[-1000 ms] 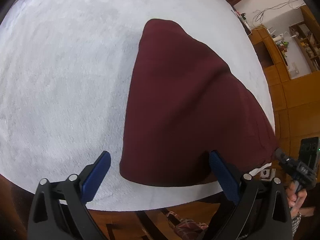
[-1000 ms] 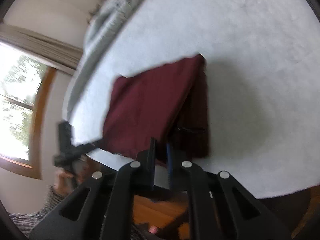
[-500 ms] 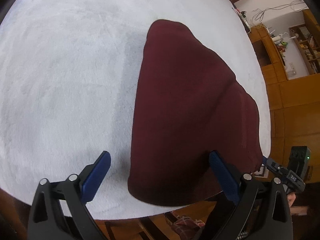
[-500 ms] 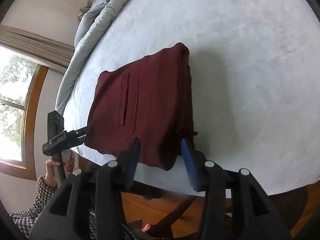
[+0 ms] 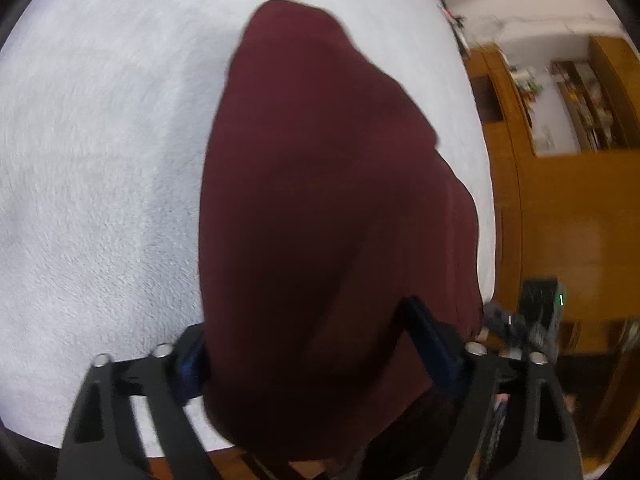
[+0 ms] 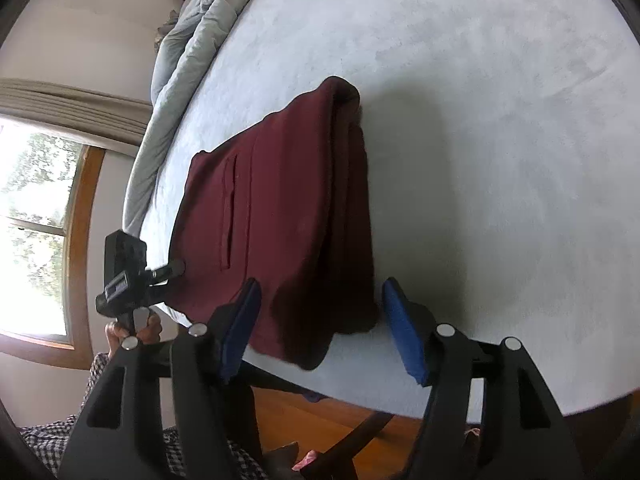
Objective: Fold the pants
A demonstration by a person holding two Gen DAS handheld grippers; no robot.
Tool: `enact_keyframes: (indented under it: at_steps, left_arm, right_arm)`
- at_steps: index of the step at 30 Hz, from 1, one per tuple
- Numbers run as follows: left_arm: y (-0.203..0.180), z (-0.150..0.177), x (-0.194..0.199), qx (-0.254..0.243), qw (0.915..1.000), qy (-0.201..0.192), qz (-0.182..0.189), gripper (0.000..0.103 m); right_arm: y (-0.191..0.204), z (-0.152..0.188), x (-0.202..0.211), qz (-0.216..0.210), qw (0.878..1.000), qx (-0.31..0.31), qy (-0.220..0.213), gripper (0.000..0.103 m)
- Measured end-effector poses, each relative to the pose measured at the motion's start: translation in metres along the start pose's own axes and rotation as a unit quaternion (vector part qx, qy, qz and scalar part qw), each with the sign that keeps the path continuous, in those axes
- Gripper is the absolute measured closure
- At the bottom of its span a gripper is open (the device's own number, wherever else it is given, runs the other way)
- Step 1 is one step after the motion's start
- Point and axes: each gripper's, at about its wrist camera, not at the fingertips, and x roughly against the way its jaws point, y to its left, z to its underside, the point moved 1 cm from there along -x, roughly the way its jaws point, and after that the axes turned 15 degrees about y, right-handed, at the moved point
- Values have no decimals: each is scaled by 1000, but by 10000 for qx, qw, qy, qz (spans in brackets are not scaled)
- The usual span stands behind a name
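Observation:
The folded maroon pants [image 5: 320,184] lie on the pale bed cover [image 5: 100,160], their near end at the bed's front edge. In the right wrist view the pants [image 6: 288,216] show a welt pocket and stacked folded layers on the right. My left gripper [image 5: 304,344] is open, its blue-padded fingers on either side of the pants' near end. My right gripper [image 6: 320,320] is open and holds nothing, its fingers on either side of the near corner of the pants. The left gripper's body also shows in the right wrist view [image 6: 124,276], at the pants' left edge.
A rumpled grey duvet [image 6: 188,44] lies along the bed's far side, with a curtained window [image 6: 36,220] to the left. Wooden cabinets and shelves [image 5: 560,160] stand beyond the bed's right edge. The wooden floor [image 6: 320,432] shows below the front edge.
My right gripper let go of the pants' corner and opened wide; the lifted layer now lies flat. My left gripper moved forward so its open fingers are on either side of the near end.

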Motion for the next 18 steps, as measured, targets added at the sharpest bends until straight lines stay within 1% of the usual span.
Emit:
enact_keyframes:
  at_steps: [2,4,6,7,9,10,11,12,13,14,15,16,17,18]
  left_arm:
    - [1,1,4,-107,9999,37,32,28]
    - [8,-1,4,-49,9999,125,93,28]
    - [17,-2,4,14,9997,172,151,24]
    - [19,-5,2,36,9996,201,194,22]
    - [17,-17,-3,56,9994,258,236,16]
    - [17,-20,-7,62,9991,305,276,14]
    - [19,-20,-8,74,9990,337,289,13]
    - [20,-22,-11,108,9988,378,282,13]
    - [20,-22,-11,112,9988,397,256,13]
    - [20,-22,-10,96,9989,408,223,14]
    - [20,-19,-7,64,9990,391,197,20]
    - [18,-17,-5,46,9992,354,198,26]
    - [18,-14,2,27,9994,276,219,43]
    - [19,-13,6,36,9994,236,243,53]
  right_arm:
    - [-7,-6,-7,-75,9999,0,93,33]
    - [-14,-12,-15,-136,9997,21,180,30]
    - [-18,-18,-21,-224,9994,24,253,29]
    - [-20,-22,-26,-379,9989,14,291,29]
    - [-21,-28,-34,-711,9967,25,388,29]
    - [-23,-31,-37,-771,9961,18,432,28]
    - [-22,-34,-42,-799,9956,21,482,25]
    - [-21,-38,-48,-835,9952,44,511,25]
    - [-18,-41,-53,-842,9952,61,504,25]
    - [-16,-42,-54,-847,9952,56,496,30]
    - [-13,-43,-54,-859,9950,78,504,40]
    - [-10,-42,-52,-840,9951,126,504,46]
    - [-5,-40,-48,-829,9952,233,474,55]
    - [-1,-38,-42,-917,9944,318,427,62]
